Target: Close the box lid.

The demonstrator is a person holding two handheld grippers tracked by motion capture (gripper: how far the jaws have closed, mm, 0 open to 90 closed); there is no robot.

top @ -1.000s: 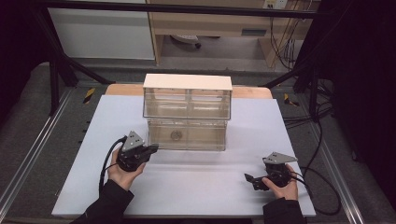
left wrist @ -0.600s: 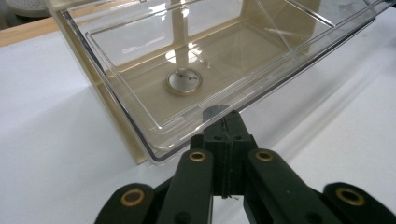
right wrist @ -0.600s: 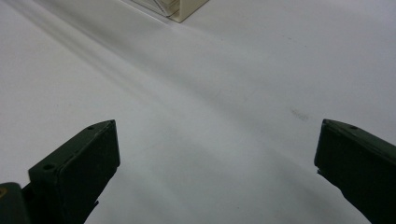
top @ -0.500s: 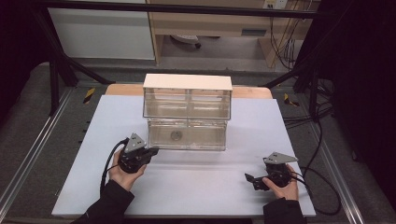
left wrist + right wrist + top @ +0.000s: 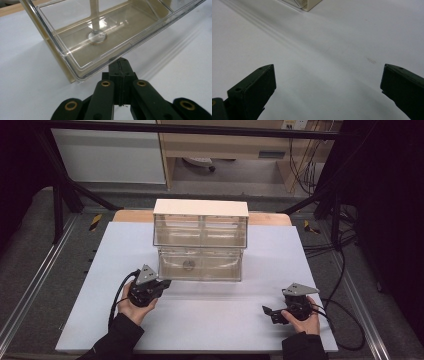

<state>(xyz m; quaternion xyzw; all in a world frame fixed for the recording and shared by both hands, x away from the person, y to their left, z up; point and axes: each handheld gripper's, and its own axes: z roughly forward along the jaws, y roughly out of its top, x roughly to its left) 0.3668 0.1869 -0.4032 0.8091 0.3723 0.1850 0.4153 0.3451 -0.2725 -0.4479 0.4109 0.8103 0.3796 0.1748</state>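
White board (image 5: 200, 325) covers wooden table, grey floor and metal rails either side, cables at right, pale cabinet and wooden bench beyond. Clear drawer cabinet (image 5: 201, 240) stands mid-board toward far edge, bottom drawer (image 5: 200, 266) pulled out toward person. Left gripper (image 5: 161, 284) at drawer's front left corner, jaws pressed together, tips just under drawer's front lip, nothing between them. Right gripper (image 5: 267, 312) near board's right front, jaws spread wide over bare board, empty. Since earlier frames: left gripper slightly nearer drawer; right unmoved.
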